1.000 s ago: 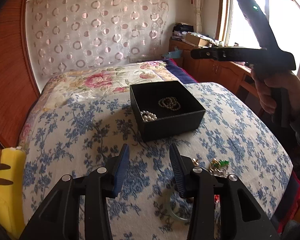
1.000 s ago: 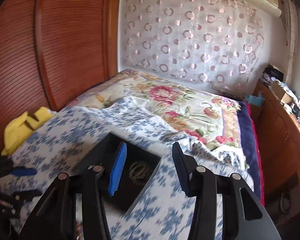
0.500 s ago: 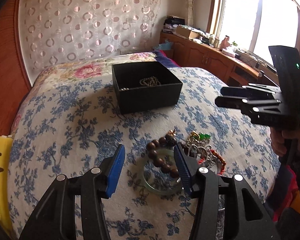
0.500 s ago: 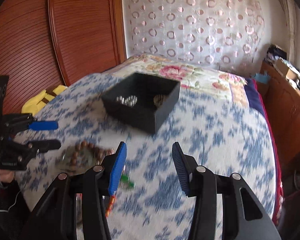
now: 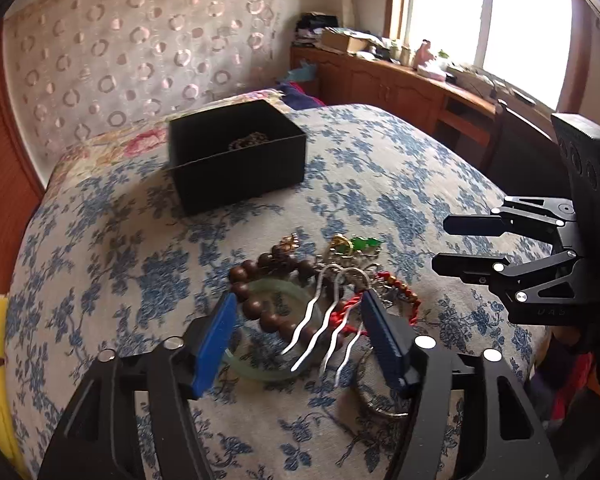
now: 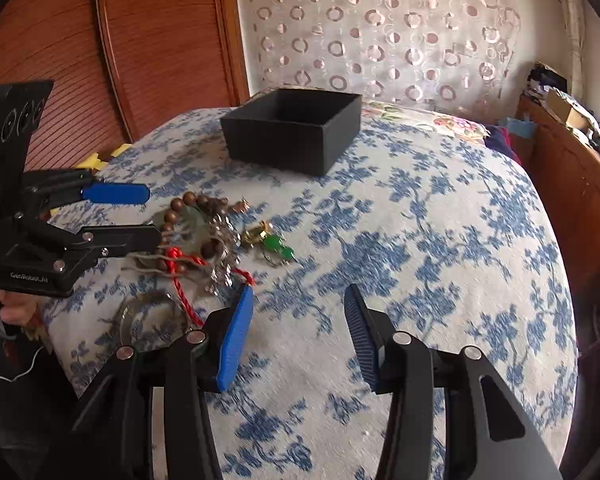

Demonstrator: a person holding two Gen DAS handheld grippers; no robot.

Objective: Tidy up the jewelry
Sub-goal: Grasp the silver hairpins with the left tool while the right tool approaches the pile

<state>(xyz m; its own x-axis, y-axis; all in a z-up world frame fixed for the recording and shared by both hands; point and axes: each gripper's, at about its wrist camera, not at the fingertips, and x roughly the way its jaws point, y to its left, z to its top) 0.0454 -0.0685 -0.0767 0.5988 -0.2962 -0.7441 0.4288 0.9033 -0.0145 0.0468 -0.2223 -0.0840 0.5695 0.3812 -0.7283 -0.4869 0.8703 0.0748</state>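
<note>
With fingers spread wide, the left gripper [image 5: 296, 336] is hovering over the silver hairpin [image 5: 324, 332], so it should be closing on that alone, clear of the wooden beads [image 5: 260, 304], while the right gripper [image 6: 298, 336] is waiting wide beside the pile.

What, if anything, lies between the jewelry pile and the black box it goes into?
Nothing visible: only bare floral bedspread separates the jewelry pile from the open-topped black box. The left gripper hangs open over the pile.

Your blue-floral bed [image 5: 380, 184], black box [image 5: 236, 160] toward the headboard, tangled jewelry pile [image 5: 320, 300] near its foot
</note>
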